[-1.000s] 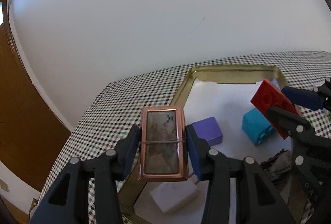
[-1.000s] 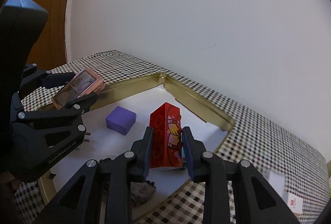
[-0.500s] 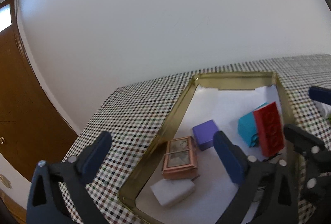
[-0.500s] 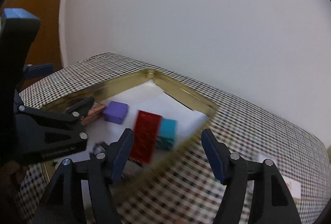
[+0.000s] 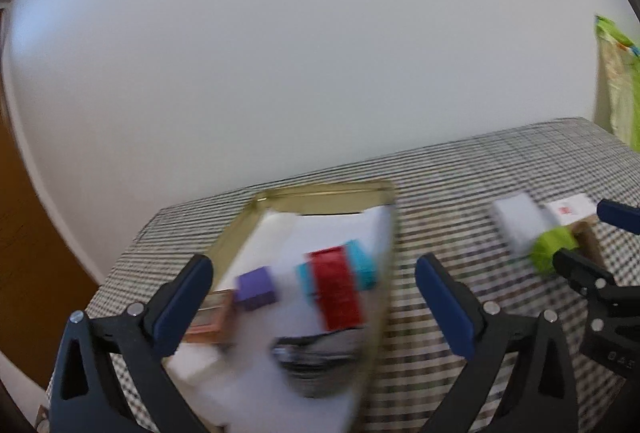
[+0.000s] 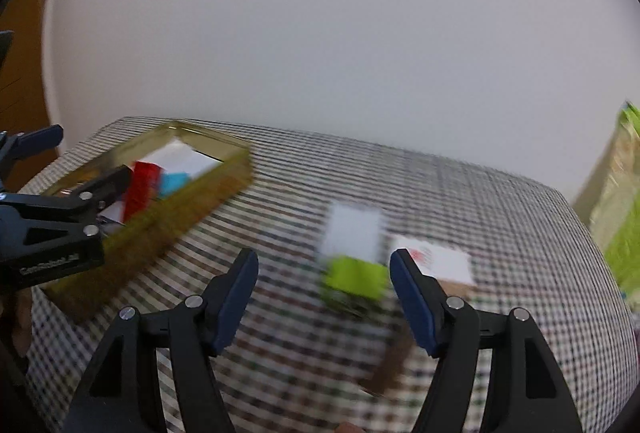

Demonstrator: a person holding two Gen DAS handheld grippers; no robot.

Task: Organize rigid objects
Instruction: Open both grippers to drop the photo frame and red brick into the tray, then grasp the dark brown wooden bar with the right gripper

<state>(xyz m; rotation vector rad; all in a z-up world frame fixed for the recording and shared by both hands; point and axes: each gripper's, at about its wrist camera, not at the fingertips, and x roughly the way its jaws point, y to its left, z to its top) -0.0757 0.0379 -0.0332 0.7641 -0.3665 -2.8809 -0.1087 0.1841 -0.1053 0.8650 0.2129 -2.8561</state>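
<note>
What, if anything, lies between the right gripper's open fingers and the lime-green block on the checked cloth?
Nothing visible does. In the right wrist view the right gripper, empty and open, faces the lime-green block across bare checked cloth. A white block lies just behind it and a white card beside it, neither in front.

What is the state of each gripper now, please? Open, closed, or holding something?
Left gripper: jaws open, having just opened, holding nothing.
Right gripper: jaws open, having just opened, holding nothing.
</note>
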